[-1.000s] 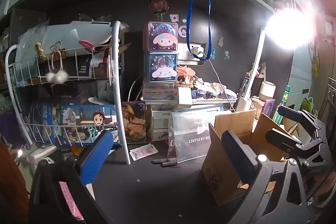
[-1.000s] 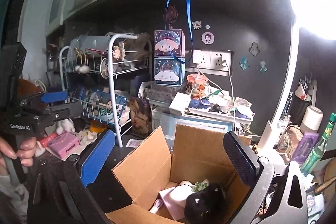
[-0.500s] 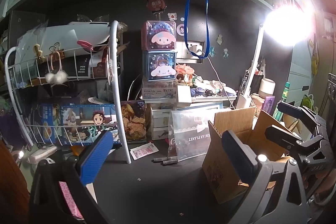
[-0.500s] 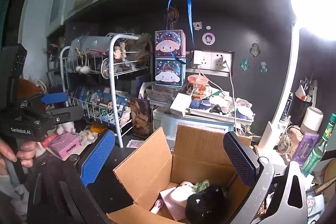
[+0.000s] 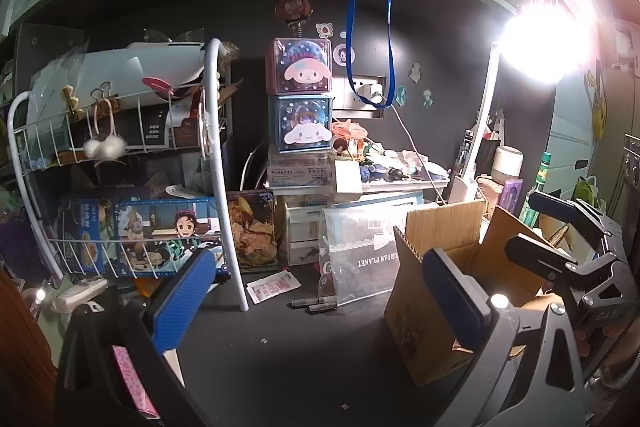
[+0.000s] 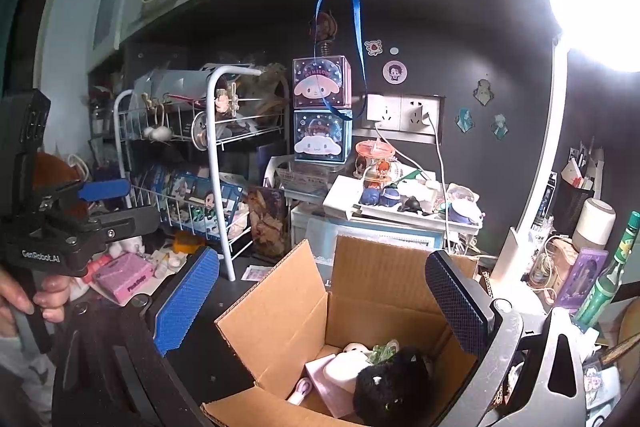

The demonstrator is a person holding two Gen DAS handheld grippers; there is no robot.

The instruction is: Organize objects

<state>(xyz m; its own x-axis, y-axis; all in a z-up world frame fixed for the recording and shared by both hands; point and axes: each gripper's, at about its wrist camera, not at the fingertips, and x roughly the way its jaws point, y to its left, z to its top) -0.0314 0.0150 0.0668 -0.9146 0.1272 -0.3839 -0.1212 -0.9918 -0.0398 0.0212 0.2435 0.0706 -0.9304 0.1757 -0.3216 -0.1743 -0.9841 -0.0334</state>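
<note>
An open cardboard box [image 6: 360,291] stands on the dark desk; it also shows at the right of the left wrist view [image 5: 448,255]. Inside it lie a black plush toy [image 6: 392,383], a pink box and small white items. My right gripper [image 6: 320,303] is open and empty, held above the box's opening. My left gripper [image 5: 316,303] is open and empty, over the dark desk left of the box; it also shows at the left of the right wrist view [image 6: 92,207]. A clear plastic bag [image 5: 360,255] leans next to the box.
A white wire rack [image 5: 216,155] with anime boxes stands at the left. Two stacked character boxes [image 5: 300,99] sit at the back under a shelf. A blue lanyard [image 5: 368,7] hangs down. A bright desk lamp [image 5: 544,43] and a green bottle [image 6: 612,267] stand right. A pink box [image 6: 124,275] lies left.
Both views shift only slightly. Neither gripper has changed its opening or taken hold of anything.
</note>
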